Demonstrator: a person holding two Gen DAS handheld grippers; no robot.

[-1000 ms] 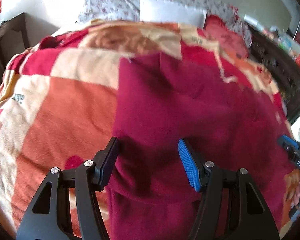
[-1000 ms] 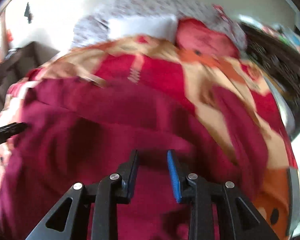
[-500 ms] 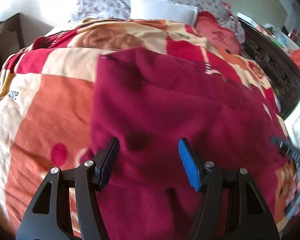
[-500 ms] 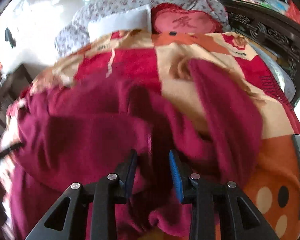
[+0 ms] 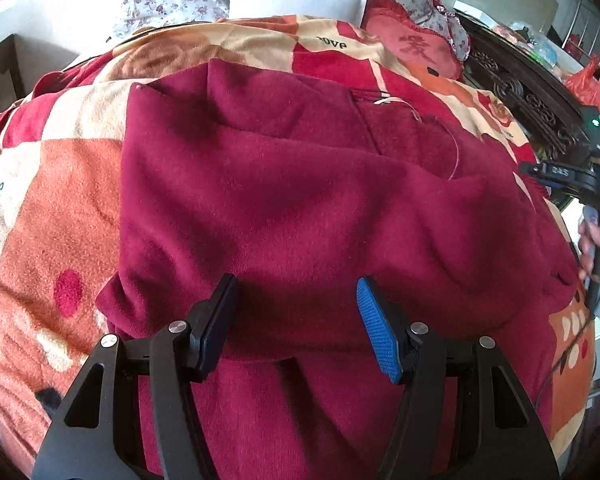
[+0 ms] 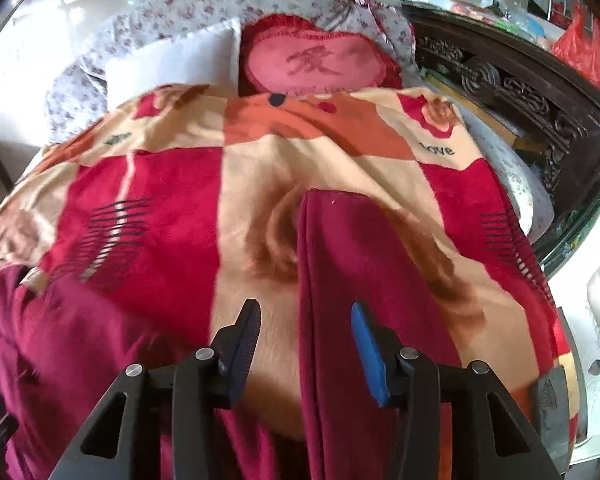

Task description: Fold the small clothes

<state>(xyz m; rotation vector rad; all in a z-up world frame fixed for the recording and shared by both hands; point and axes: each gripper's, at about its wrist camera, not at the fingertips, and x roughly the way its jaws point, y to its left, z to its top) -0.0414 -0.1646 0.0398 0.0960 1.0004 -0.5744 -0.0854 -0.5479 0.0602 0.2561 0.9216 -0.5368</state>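
I have two cameras, one on each tool, and both look forward and down along the two fingers at the bed. My left camera sits close over the dark red garment, which fills most of its view, with the left gripper at the bottom edge. Far off at the right edge it also sees the right gripper and the hand that carries it. My right camera sits close above the patchwork blanket, with the right gripper's fingers at the bottom. Both views share the garment, the blanket, the white pillow, the red heart cushion and the dark carved bed frame.
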